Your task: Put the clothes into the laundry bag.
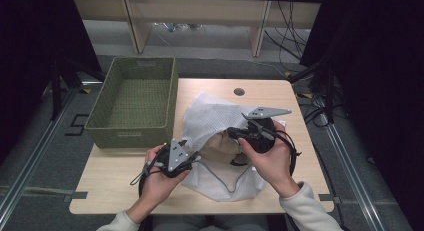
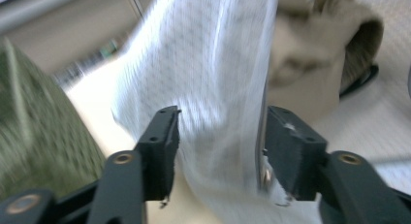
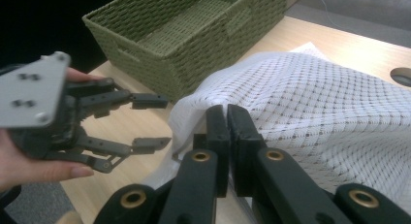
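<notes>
two tools at work in the high view: left tool lower centre-left, jaws apart, nothing pinched; right tool at centre, clamped on the white mesh bag. bag sprawled across the middle of the bench, just right of the green basket, with a tan garment showing at its mouth. long axis running from upper centre toward lower centre of frame, mouth pointing down-frame toward the person.

left gripper view, blurred: mesh bag hanging between the separated jaws, pads not pressing on it; tan garment at upper right. likely risk: with a single pinch left, loose mesh sagging and the garment sliding back out.

right gripper view: jaws closed tight on a fold of mesh at centre; left tool at middle left, open, short of the fabric; basket across the top. further risk: a thin fold slipping free under any tug, or the open tool snagging the weave.
</notes>
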`<state>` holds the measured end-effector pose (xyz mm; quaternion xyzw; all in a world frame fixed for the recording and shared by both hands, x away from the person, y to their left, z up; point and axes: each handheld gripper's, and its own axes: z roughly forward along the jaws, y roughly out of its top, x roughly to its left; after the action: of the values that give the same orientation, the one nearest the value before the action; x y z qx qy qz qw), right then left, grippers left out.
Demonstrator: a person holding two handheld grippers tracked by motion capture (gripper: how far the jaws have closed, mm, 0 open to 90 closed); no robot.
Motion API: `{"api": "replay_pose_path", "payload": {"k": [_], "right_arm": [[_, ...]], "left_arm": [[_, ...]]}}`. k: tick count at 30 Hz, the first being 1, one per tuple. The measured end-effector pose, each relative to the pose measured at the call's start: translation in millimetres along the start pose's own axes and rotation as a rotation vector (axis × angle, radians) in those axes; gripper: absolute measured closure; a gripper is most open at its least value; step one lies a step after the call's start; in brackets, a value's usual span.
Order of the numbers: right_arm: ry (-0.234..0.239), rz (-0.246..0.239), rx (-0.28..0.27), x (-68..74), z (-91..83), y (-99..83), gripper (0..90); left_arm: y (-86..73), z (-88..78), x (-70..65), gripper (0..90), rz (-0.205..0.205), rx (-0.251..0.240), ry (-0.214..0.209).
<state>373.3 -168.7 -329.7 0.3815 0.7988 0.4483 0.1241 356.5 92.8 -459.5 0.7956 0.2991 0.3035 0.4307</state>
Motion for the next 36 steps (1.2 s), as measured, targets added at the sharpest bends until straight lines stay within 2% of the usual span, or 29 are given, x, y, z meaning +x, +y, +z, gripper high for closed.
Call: {"api": "replay_pose_path", "payload": {"k": [3, 4, 5, 6, 7, 8, 9, 10, 12, 13, 14, 15, 17, 18, 19, 20, 21, 23, 24, 25, 26, 27, 28, 29, 30, 31, 32, 34, 36], "right_arm": [[0.002, -0.004, 0.004, 2.8, -0.5, -0.9, 89.5], [0.001, -0.003, 0.005, 3.5, -0.4, -1.3, 89.5], [-0.001, 0.003, 0.009, 4.4, -0.9, -1.6, 89.5], [0.0, 0.0, 0.0, 4.6, 0.1, -2.4, 89.5], [0.014, -0.021, 0.002, 2.8, 0.1, -2.3, 89.5], [0.01, 0.006, 0.013, 4.9, -1.2, -3.0, 89.5], [0.008, -0.009, 0.015, 4.2, -1.4, -3.3, 89.5], [0.004, -0.009, 0.018, 4.4, -2.0, -3.9, 89.5], [0.0, -0.013, 0.012, 4.5, -1.5, -4.9, 89.5], [0.003, -0.01, 0.012, 4.7, -1.4, -5.4, 89.5], [0.003, -0.015, 0.02, 4.2, -2.3, -5.4, 89.5], [0.005, -0.009, 0.024, 4.4, -2.5, -5.9, 89.5], [0.004, 0.003, 0.035, 4.4, -2.9, -7.1, 89.5], [-0.007, -0.004, 0.042, 3.4, -3.4, -8.0, 89.5], [-0.003, 0.009, 0.043, 3.7, -3.3, -9.3, 89.5], [-0.005, 0.01, 0.047, 3.1, -4.0, -10.5, 89.5], [0.003, 0.007, 0.048, 1.1, -2.7, -12.0, 89.5], [-0.018, 0.02, 0.068, -1.8, -4.0, -15.6, 89.5], [-0.02, 0.016, 0.078, -4.5, -3.3, -17.8, 89.5], [-0.023, 0.019, 0.088, -6.4, -2.6, -20.3, 89.5], [-0.025, 0.036, 0.109, -6.8, -2.3, -23.0, 89.5], [-0.024, 0.014, 0.117, -10.0, -0.6, -25.7, 89.5], [-0.034, 0.032, 0.122, -9.7, 1.4, -29.4, 89.5], [-0.031, 0.039, 0.15, -10.7, 1.9, -32.3, 89.5], [-0.032, 0.023, 0.157, -12.4, 4.5, -36.0, 89.5], [-0.03, 0.043, 0.189, -12.0, 5.8, -39.4, 89.5], [-0.04, 0.014, 0.185, -14.3, 9.6, -44.4, 89.5], [-0.036, 0.025, 0.231, -15.2, 13.7, -51.3, 89.5], [-0.036, 0.025, 0.268, -16.5, 18.8, -58.3, 89.5]], "left_arm": [[-9.7, 4.2, -1.4, 40.9, -0.014, 0.06, -0.053], [-11.7, 7.9, -3.5, 38.7, -0.023, 0.059, -0.075], [-12.7, 9.6, -3.1, 38.5, 0.011, 0.079, -0.079], [-14.3, 12.5, -6.5, 38.5, 0.009, 0.094, -0.078], [-14.7, 14.6, -6.1, 38.3, 0.061, 0.13, -0.089], [-15.4, 17.3, -7.8, 38.1, 0.055, 0.154, -0.099], [-15.5, 20.6, -8.1, 38.3, 0.065, 0.169, -0.1], [-16.5, 24.9, -10.8, 39.0, 0.039, 0.169, -0.085], [-17.5, 31.0, -12.1, 42.8, 0.053, 0.188, -0.079], [-18.1, 33.8, -12.6, 46.0, 0.076, 0.205, -0.071], [-19.0, 36.0, -12.8, 50.8, 0.093, 0.216, -0.073], [-20.4, 38.2, -13.3, 57.6, 0.088, 0.209, -0.072], [-22.6, 40.2, -11.9, 70.3, 0.107, 0.225, -0.082], [-23.0, 39.0, -9.9, 78.1, 0.094, 0.212, -0.093], [-23.1, 37.5, -8.3, 81.7, 0.089, 0.207, -0.112], [-21.6, 33.6, -6.5, 83.0, 0.089, 0.217, -0.127], [-20.7, 29.7, -5.2, 83.2, 0.087, 0.207, -0.143], [-19.2, 19.6, -3.1, 83.4, 0.096, 0.18, -0.155], [-19.2, 14.5, -3.1, 83.4, 0.077, 0.164, -0.169], [-19.2, 8.1, -2.7, 83.4, 0.074, 0.164, -0.166], [-19.1, 2.1, -1.5, 83.4, 0.09, 0.173, -0.167], [-19.9, -2.9, -1.1, 83.4, 0.085, 0.166, -0.174], [-20.3, -8.1, 0.6, 83.4, 0.094, 0.157, -0.172], [-21.4, -12.8, 1.0, 83.4, 0.084, 0.147, -0.181], [-23.0, -17.0, 1.6, 83.4, 0.075, 0.144, -0.188], [-25.0, -21.5, 2.2, 83.4, 0.077, 0.137, -0.178], [-27.4, -25.1, 2.7, 83.4, 0.077, 0.137, -0.177], [-33.8, -30.7, 3.4, 83.3, 0.048, 0.132, -0.183], [-40.9, -35.0, 6.3, 83.3, 0.05, 0.153, -0.178]]}}
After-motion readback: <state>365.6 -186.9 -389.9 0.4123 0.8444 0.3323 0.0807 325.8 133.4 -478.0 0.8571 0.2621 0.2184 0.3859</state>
